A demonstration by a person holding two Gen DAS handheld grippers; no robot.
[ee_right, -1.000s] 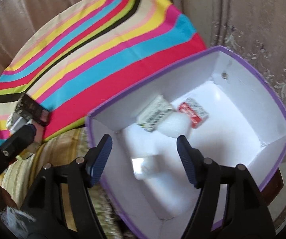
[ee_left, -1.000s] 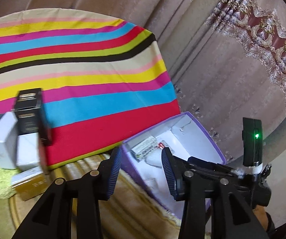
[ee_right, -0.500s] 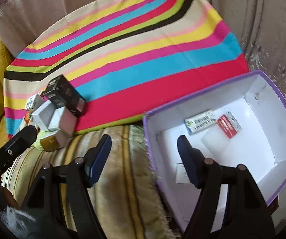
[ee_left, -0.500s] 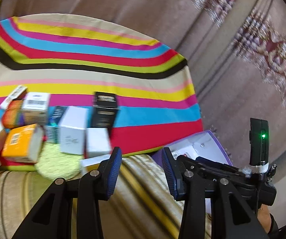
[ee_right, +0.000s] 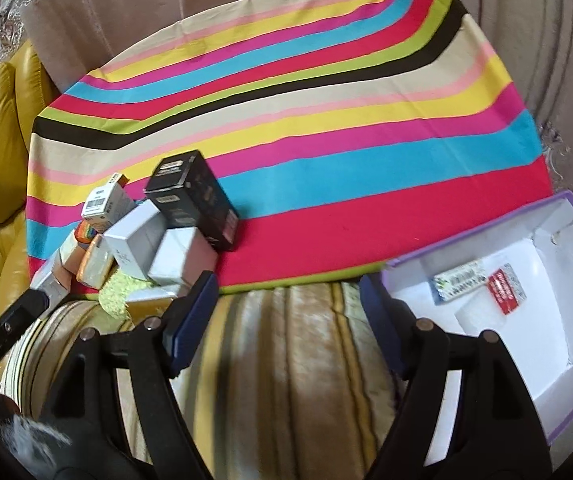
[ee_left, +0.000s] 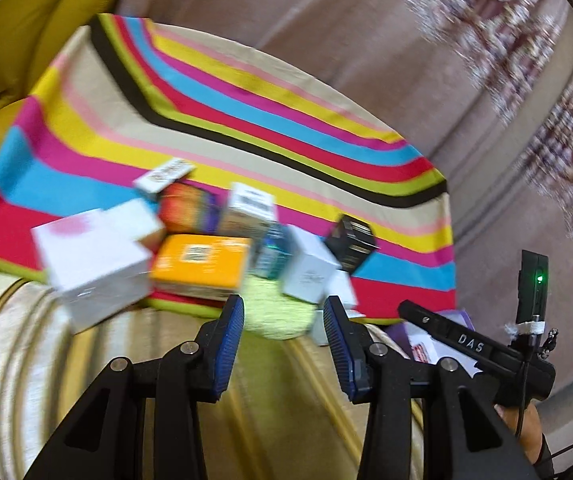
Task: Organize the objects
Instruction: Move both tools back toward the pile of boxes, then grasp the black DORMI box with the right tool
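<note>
Purple box (ee_right: 566,412) now rightward, two packets (ee_right: 482,284) inside

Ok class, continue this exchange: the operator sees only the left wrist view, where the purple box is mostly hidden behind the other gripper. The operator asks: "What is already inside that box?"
Observer: Three things lie in the purple box: a patterned white packet, a red packet and a plain white piece.
Operator: Is the right gripper carrying anything?
Observer: No. The right gripper has just been opening its jaws, and nothing is between them.
Operator: Anything I miss at the pile's near edge?
Observer: A gold box lies there, beside the green mat.
</note>
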